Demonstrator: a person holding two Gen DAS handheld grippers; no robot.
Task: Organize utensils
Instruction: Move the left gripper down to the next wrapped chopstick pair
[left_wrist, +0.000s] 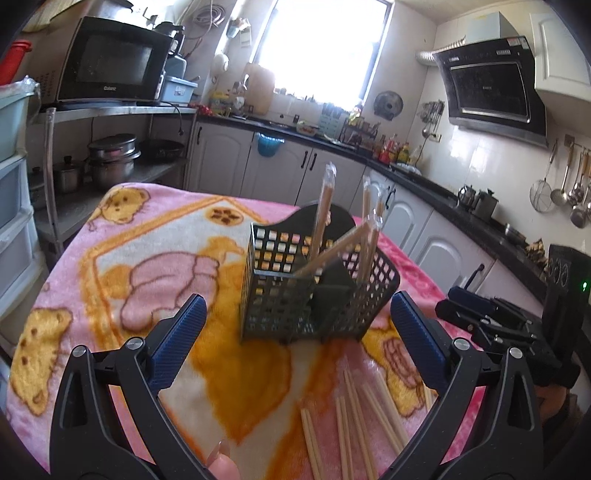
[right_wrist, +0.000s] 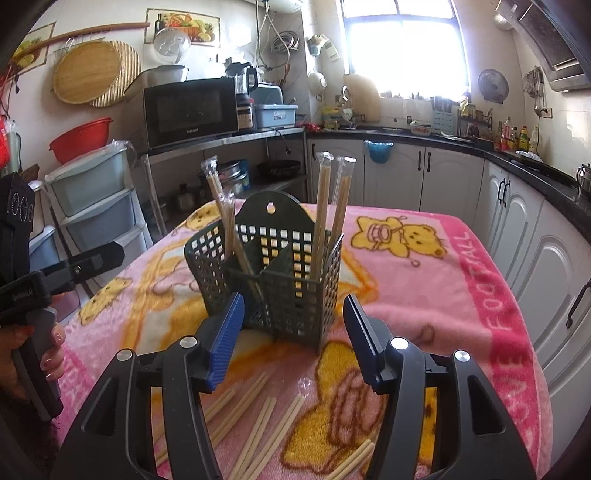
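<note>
Where fleecy blanket sags, perforated plastic caddy of slender wrapped chopsticks.

dark mesh caddy upright holding wrapped chopsticks; loose chopsticks nearby.

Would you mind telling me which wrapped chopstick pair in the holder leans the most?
In the right wrist view, the wrapped pair in the holder's left compartment tilts far left; the two right-hand pairs stand nearly upright.
</note>
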